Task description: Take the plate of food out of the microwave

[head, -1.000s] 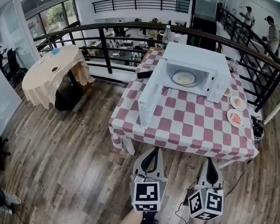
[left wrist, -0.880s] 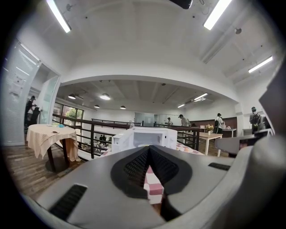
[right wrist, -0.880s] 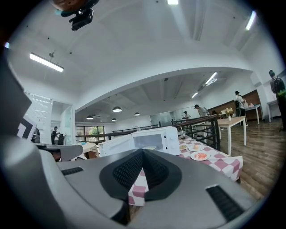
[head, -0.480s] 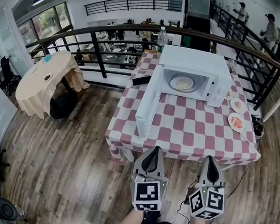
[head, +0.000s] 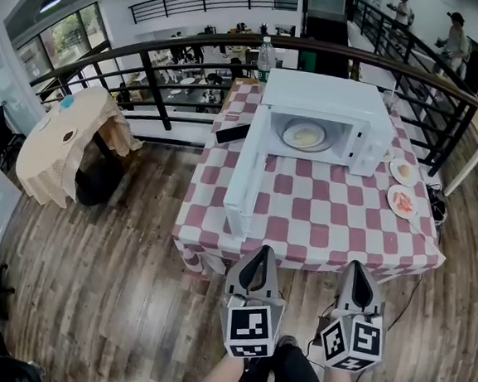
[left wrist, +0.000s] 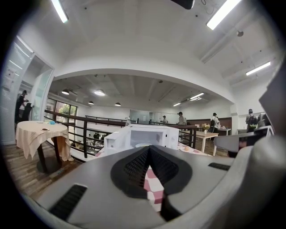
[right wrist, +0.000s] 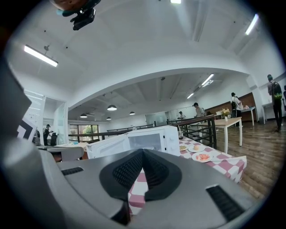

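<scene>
1. Plate (head: pixel 304 135) of pale food is sitting inside the white microwave (head: pixel 321 110), whose door (head: pixel 247 174) is hanging wide open.
2. That microwave is standing at the far side of a table (head: pixel 319 226) covered in a red-and-white checked cloth. Two other plates (head: pixel 403 185) are lying on the cloth just to its right.
3. Going by its look, the plate is stiff and probably ceramic, so it is likely breakable and slick at the rim. The food is lying loose on top, so the plate wants keeping level. The near rim looks like the best place to hold, with one pad over it and one under.
4. The left gripper (head: pixel 259 251) and right gripper (head: pixel 355 268) are hovering side by side at the table's near edge. Both are pointing toward the microwave's opening, and the plate is lying well apart from them, across the whole table.
5. Both pairs of jaws are resting together with nothing between them. They would need to part before taking the rim.
</scene>
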The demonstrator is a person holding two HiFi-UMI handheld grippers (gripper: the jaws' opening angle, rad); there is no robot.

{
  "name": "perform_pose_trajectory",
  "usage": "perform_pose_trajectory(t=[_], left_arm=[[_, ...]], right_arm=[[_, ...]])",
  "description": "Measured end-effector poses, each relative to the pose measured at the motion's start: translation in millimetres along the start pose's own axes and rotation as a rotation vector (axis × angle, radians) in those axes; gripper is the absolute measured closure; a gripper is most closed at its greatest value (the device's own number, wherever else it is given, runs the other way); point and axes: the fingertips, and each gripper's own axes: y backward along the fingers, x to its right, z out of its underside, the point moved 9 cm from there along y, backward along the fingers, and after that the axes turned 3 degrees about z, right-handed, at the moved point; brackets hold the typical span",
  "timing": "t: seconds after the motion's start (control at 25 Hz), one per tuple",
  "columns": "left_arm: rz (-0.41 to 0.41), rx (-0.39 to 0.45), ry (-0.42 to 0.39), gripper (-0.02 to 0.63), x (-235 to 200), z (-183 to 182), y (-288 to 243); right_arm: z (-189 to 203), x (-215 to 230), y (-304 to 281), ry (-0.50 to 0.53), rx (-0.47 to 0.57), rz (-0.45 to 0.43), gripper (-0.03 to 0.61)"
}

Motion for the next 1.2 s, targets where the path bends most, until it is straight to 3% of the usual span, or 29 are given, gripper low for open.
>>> perform_pose_trajectory(t=[0.56,1.2], left_arm=[[-0.015,-0.02,0.002,0.598,-7.6,2.2,-27.1],[-0.058,-0.032,0.009,0.598,-7.9,-1.0,-92.6]], right_arm=[[1.2,3.5,-34.0,0.008,-0.021,-0.023,0.588],[-6.5,22.8,-106.9,0.009,-0.043,-0.073,0.588]])
